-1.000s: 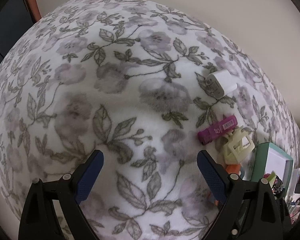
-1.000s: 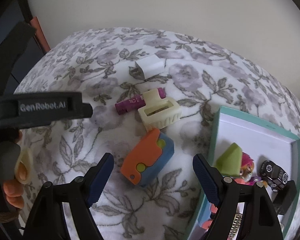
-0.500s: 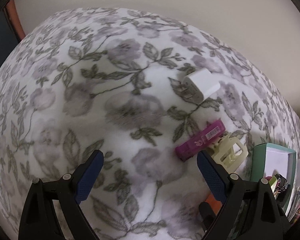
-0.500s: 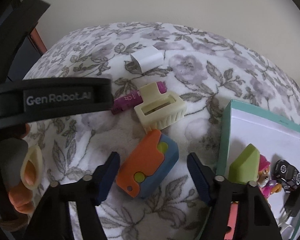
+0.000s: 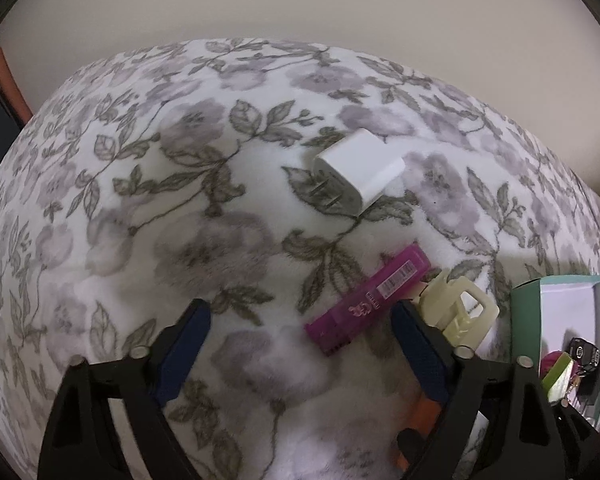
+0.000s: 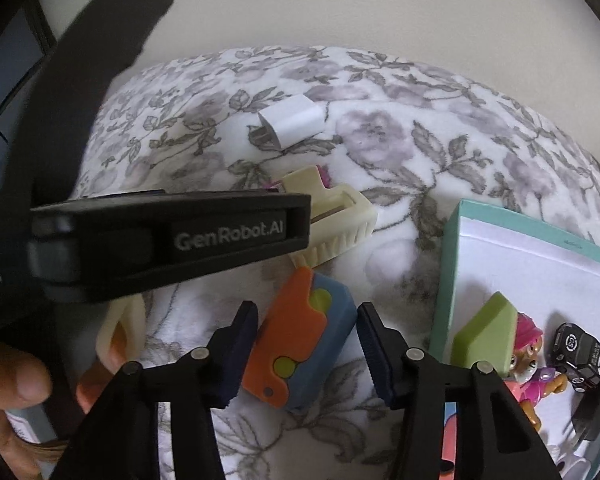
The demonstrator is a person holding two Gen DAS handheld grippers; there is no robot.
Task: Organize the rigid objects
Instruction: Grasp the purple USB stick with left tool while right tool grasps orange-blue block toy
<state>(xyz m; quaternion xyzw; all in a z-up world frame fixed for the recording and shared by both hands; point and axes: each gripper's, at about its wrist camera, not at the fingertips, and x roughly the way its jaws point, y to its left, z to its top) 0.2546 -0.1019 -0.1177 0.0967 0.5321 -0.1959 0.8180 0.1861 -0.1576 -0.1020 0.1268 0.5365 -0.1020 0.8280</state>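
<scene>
1. Between the right gripper's (image 6: 306,354) dark blue pads, at about six o'clock in the right wrist view: the orange-and-blue block (image 6: 302,344), lying on the floral blanket (image 6: 400,140).
2. Jaws just narrowed around it since a second ago, when they stood much wider; now close against both flanks, firm pressing not certain. Reads as a grasp nearly made, likely bound for the teal box (image 6: 452,248) at three o'clock.
3. Block: hard plastic, chunky, smooth, with rounded yellow-green insets. No give expected, though smooth sides could slip.
4. Left gripper (image 5: 300,344): wide, slightly narrowed, nothing held. Now nearer the magenta stick (image 5: 366,300), which sits just inside its right pad at about four o'clock.
5. Stick: flat, glossy, barcode label. Beside it, touching, a cream hair claw (image 5: 458,314), toothed and hollow.
6. At one o'clock, well apart: white charger plug (image 5: 360,170), boxy, matte, metal prongs.
7. Blanket: plush, soft, uneven.
</scene>
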